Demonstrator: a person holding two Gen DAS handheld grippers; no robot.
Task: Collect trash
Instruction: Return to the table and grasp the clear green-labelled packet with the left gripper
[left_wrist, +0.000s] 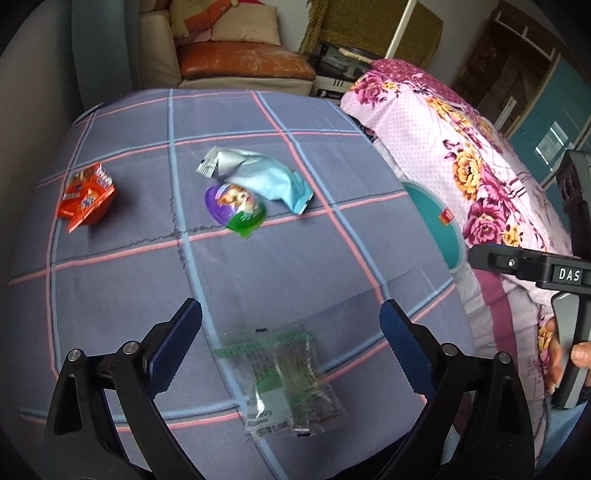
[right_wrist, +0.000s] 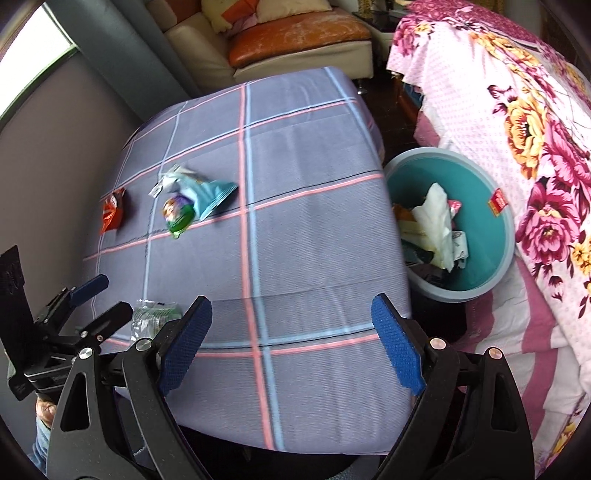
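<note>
Plainly, the trash lies scattered on the grey-blue checked cloth (left_wrist: 258, 122) covering the table, while the round teal plastic bin (right_wrist: 476, 218) stands on the floor just beside the table's right edge, below the pink floral bedspread (right_wrist: 535, 147), so that each piece probably needs only a short carry over the edge. It already holds crumpled white paper and other wrappers. On the cloth a clear plastic wrapper with green print (left_wrist: 288, 384) lies nearest the person; farther off are an orange crinkled snack packet (left_wrist: 86, 197), a silver and light-blue foil pouch (left_wrist: 258, 173), and a purple and green egg-shaped toy capsule (left_wrist: 236, 206) touching that pouch. The left gripper (left_wrist: 291, 332) hangs over the clear wrapper with its blue-padded fingers (left_wrist: 177, 343) spread wide, one on each side of it, and holds nothing; whether the pads touch the cloth I cannot tell, as the wrapper is blurred. This looks like the set-up for closing on that piece first. The right gripper (right_wrist: 291, 343) is likewise wide apart and empty, poised above bare cloth near the table's front edge, on the bin's side.
</note>
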